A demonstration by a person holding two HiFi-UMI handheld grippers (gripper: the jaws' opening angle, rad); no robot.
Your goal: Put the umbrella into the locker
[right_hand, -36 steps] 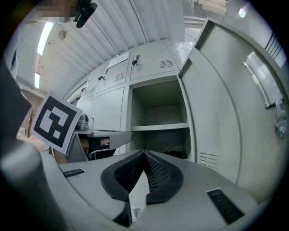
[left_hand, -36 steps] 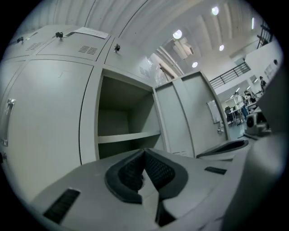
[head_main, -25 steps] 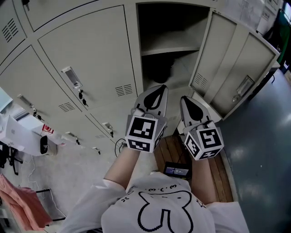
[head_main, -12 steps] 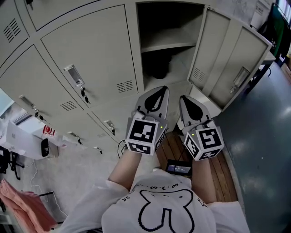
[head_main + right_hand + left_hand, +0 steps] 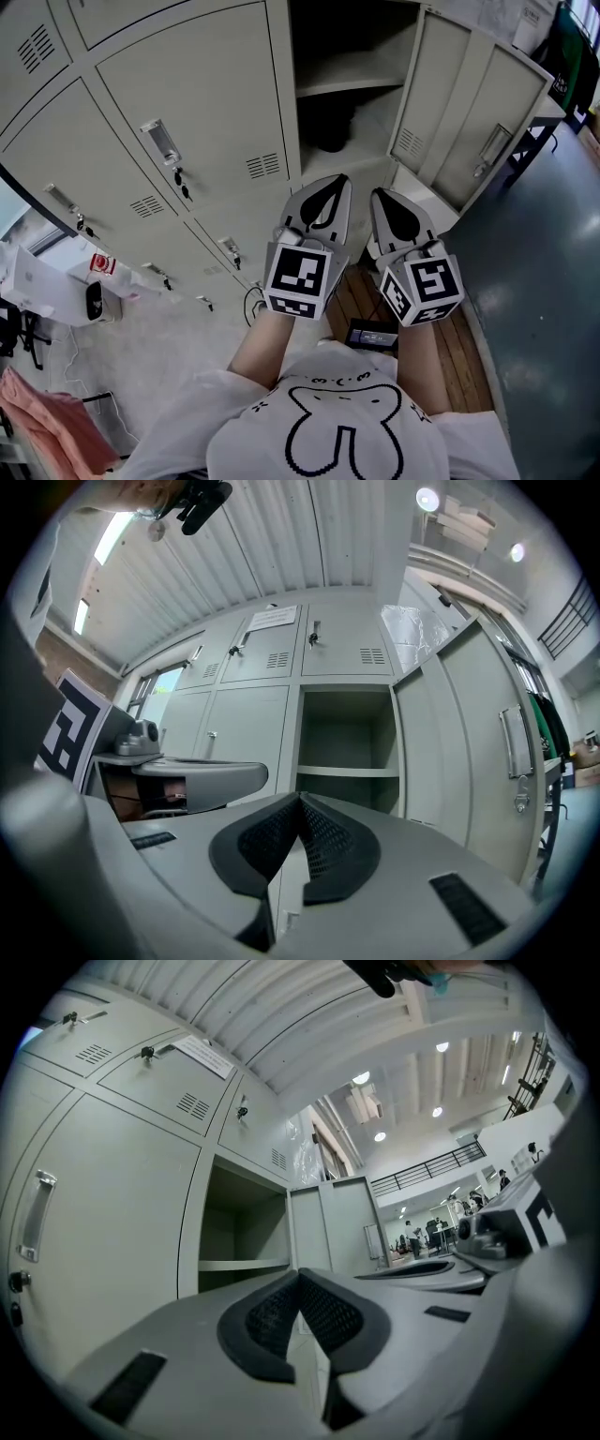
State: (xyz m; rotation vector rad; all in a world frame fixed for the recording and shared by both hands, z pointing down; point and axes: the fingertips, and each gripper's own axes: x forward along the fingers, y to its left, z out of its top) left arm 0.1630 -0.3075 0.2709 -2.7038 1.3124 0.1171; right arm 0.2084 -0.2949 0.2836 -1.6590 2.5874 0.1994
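The open locker (image 5: 342,84) stands at the top centre of the head view, with a shelf (image 5: 342,86) across it and its door (image 5: 469,112) swung out to the right. A dark shape (image 5: 328,127) lies under the shelf; I cannot tell whether it is the umbrella. My left gripper (image 5: 330,180) and right gripper (image 5: 382,195) hang side by side just in front of the opening, both shut and holding nothing. The left gripper (image 5: 298,1274) sees the locker (image 5: 239,1241) ahead on its left. Straight ahead of the right gripper (image 5: 300,799) is the same locker (image 5: 347,752).
Closed lockers with handles and keys (image 5: 164,141) fill the left. On the floor are a black device (image 5: 373,333) on wooden boards, a white box (image 5: 56,281) and pink cloth (image 5: 47,422). Dark floor (image 5: 544,281) lies to the right. Several people (image 5: 412,1237) stand far off.
Both grippers stay shut and side by side. The lockers have slid slightly up and right in the head view, with the open compartment now nearer the top edge.
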